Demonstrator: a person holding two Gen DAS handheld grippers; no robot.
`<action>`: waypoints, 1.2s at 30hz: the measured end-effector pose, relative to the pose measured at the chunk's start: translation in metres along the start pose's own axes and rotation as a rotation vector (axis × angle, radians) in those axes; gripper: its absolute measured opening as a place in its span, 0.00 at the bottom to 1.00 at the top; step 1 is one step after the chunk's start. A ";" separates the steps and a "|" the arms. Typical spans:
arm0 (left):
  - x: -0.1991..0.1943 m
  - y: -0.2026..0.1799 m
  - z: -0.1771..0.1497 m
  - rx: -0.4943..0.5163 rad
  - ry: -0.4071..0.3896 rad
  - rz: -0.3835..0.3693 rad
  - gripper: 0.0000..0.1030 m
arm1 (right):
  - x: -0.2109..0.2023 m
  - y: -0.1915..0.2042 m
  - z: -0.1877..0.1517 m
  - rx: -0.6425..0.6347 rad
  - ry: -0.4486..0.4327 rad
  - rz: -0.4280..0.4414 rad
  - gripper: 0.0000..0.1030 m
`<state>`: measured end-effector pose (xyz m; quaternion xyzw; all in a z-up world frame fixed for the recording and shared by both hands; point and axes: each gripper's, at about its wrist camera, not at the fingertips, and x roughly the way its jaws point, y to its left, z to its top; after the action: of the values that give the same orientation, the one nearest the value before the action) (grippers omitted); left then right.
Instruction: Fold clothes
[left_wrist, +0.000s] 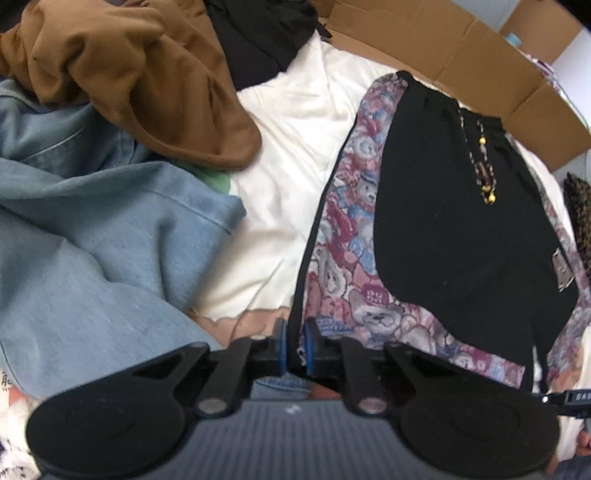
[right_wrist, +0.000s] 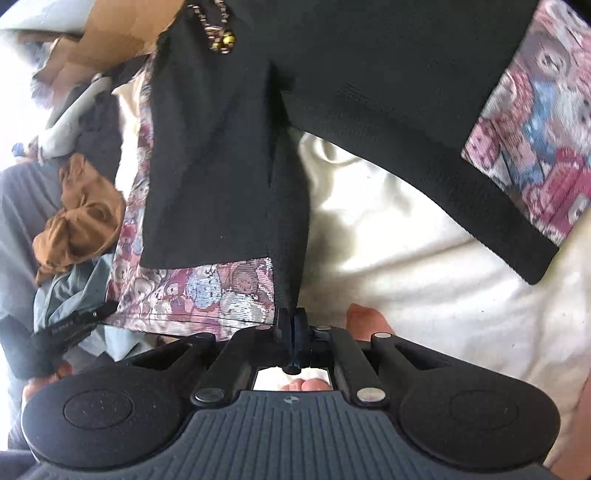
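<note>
Black shorts with bear-print panels (left_wrist: 454, 206) lie on a white sheet (left_wrist: 295, 155); bare sheet to their left, then a blue garment (left_wrist: 92, 240) and brown garment (left_wrist: 147, 85), cardboard (left_wrist: 480, 48) behind. Left gripper (left_wrist: 294, 345): jaws narrowly parted, pinching the shorts' black edge trim. Right gripper (right_wrist: 291, 328): jaws pressed together on a black fold of the shorts.

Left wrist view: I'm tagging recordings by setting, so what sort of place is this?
Probably a bedroom at home: a rumpled white sheet like a bed, a heap of unfolded clothes, and open cardboard boxes behind.
</note>
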<state>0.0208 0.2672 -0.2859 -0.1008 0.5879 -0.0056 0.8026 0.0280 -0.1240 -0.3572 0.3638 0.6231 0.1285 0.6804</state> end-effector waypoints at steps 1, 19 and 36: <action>0.001 -0.001 0.001 0.005 0.003 0.002 0.10 | 0.000 0.001 0.000 -0.009 0.005 0.000 0.00; 0.033 0.002 0.001 0.032 0.073 0.161 0.23 | 0.004 0.012 0.002 -0.066 -0.008 -0.109 0.03; -0.081 -0.032 0.080 0.010 -0.105 0.106 0.26 | -0.137 0.100 0.098 -0.250 -0.186 -0.183 0.21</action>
<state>0.0752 0.2590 -0.1812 -0.0657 0.5496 0.0391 0.8320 0.1222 -0.1726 -0.1927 0.2286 0.5671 0.1081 0.7839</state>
